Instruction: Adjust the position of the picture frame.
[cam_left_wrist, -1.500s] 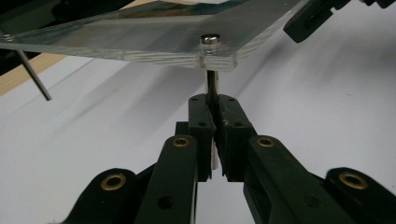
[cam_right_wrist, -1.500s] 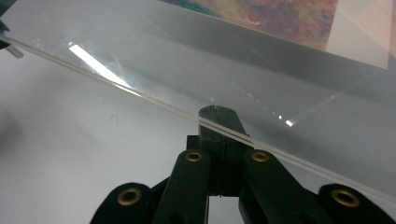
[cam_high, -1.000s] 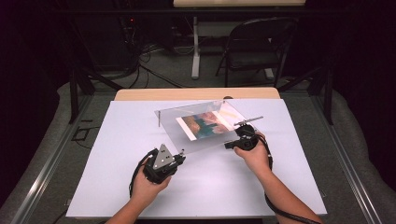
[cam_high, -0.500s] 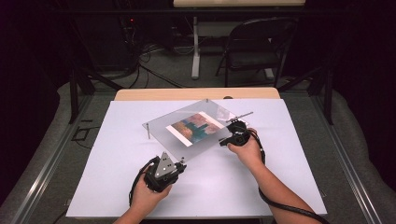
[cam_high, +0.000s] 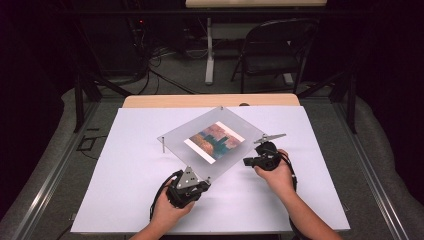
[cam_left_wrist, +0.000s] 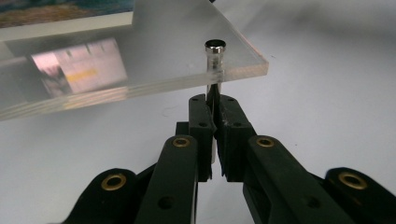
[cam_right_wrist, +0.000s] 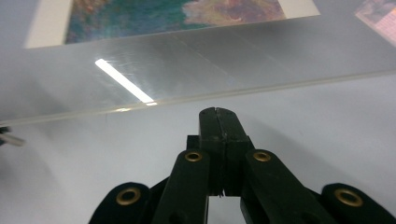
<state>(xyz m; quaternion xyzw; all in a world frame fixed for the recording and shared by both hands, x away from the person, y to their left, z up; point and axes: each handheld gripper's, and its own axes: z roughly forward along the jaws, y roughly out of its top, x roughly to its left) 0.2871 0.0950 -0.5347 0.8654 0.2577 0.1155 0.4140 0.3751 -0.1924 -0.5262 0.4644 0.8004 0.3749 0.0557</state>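
White sheeting covers our desk (cam_high: 125, 200), with a dark room and a folding chair (cam_high: 272, 52) beyond it. On it we are working a clear acrylic frame (cam_high: 200, 142) that sandwiches a colourful print (cam_high: 215, 141) and rides on metal standoff pins at its corners. By our reading the frame is assembled and roughly level, so what is left looks like seating or tightening the pins.

Our left gripper (cam_left_wrist: 214, 105) has its jaws clamped tight on the lower shaft of the near corner pin (cam_left_wrist: 215, 56), which rises straight above the jaws through the frame's corner. Our right gripper (cam_right_wrist: 218, 112) has its jaws pressed together on nothing, with the frame's edge just ahead of them and not touching.
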